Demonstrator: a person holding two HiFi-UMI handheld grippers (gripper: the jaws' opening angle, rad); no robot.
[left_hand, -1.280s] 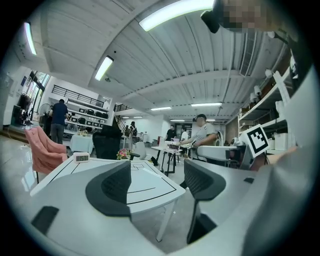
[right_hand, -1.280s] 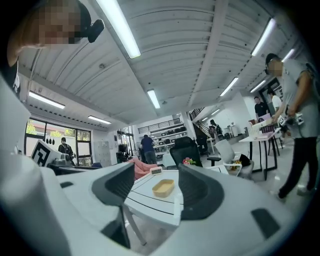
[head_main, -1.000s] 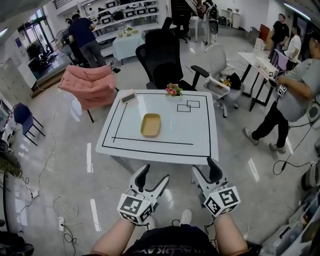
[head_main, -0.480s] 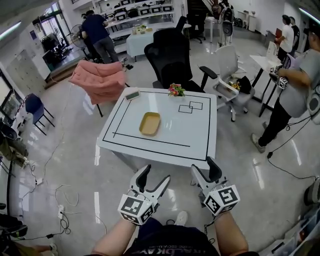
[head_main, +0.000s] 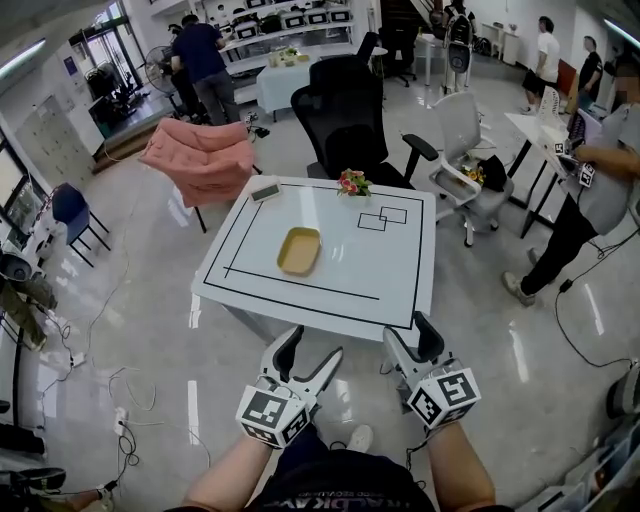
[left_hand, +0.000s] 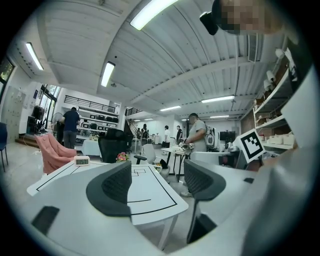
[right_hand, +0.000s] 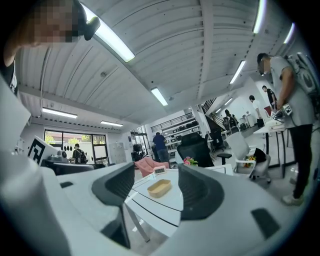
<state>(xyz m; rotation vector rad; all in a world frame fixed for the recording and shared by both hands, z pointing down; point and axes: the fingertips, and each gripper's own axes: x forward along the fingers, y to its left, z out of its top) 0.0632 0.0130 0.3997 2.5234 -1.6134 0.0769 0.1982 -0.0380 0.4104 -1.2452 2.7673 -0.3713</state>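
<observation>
yellow tray (head_main: 300, 250), hidden in left gripper view

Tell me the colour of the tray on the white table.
Tan, a pale yellow-brown. The tray shows best in the head view, on the table.

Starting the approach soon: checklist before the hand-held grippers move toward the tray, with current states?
1. Left hand-held gripper open and empty: ok.
2. Right hand-held gripper open and empty: ok.
3. Tray in view, nothing on it: ok.
4. Grippers over the table: not ok, both are short of its near edge.
5. Flowers and timer apart from tray: ok.
</observation>
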